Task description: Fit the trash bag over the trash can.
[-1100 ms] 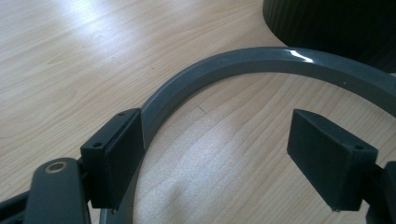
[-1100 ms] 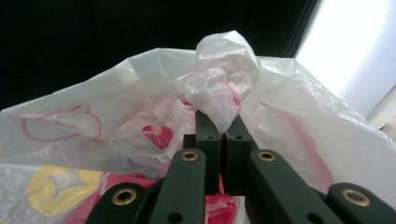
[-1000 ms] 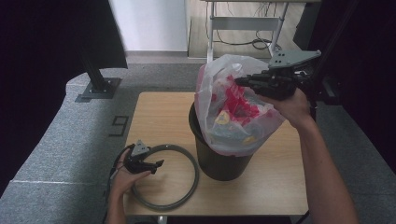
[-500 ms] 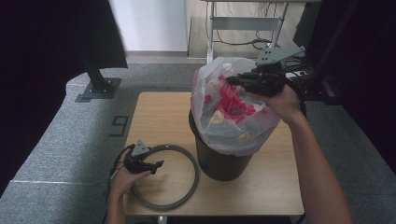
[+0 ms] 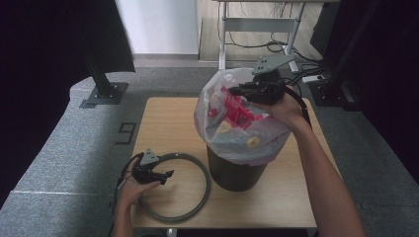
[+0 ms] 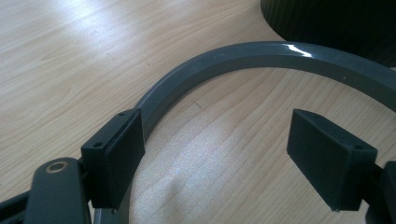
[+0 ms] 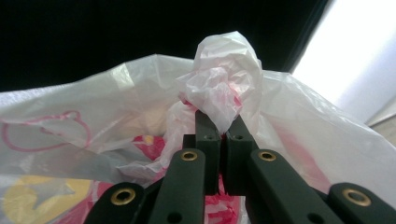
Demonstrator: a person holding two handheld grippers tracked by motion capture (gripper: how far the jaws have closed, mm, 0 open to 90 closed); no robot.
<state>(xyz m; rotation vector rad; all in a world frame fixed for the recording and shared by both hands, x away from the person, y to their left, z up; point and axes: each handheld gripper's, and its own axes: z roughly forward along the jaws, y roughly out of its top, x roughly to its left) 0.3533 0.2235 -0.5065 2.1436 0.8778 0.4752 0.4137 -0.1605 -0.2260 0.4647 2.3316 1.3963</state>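
Grey carpet, dark curtains both sides, a desk frame w/ cables at the back; work happens on a small wood table point(image 5: 163, 126).

A black bin point(image 5: 234, 170) stands right of centre on the table, lined w/ a clear bag point(image 5: 232, 133) full of pink and yellow scraps. The right gripper point(image 5: 236, 91) is above the bin, jaws clamped tight on a bunched twist of the bag's rim; in the right gripper view the film point(image 7: 219, 88) balloons out just past the closed jaws. The bag sits half lifted, its lower part draped over the bin's edge.

The left gripper point(image 5: 168, 174) rests at the table's front left, jaws apart, straddling a grey ring point(image 5: 197, 195) that lies flat just beside the bin. In the left gripper view one pad point(image 6: 119, 158) sits against the ring's outer side, the other stands clear inside the loop, so nothing is gripped.

Risks, as I judge them:
- Thin film, small pinch: a hard pull could tear it or let it slip out, dropping the bag.
- Only one part of the rim is held, so the mouth gapes and scraps could spill over the far side.
- Nothing steadies the bin; if the bag snags on its edge, the bin may tip or slide toward the table's edge.
- The ring lies close enough that a sliding bin could knock it.
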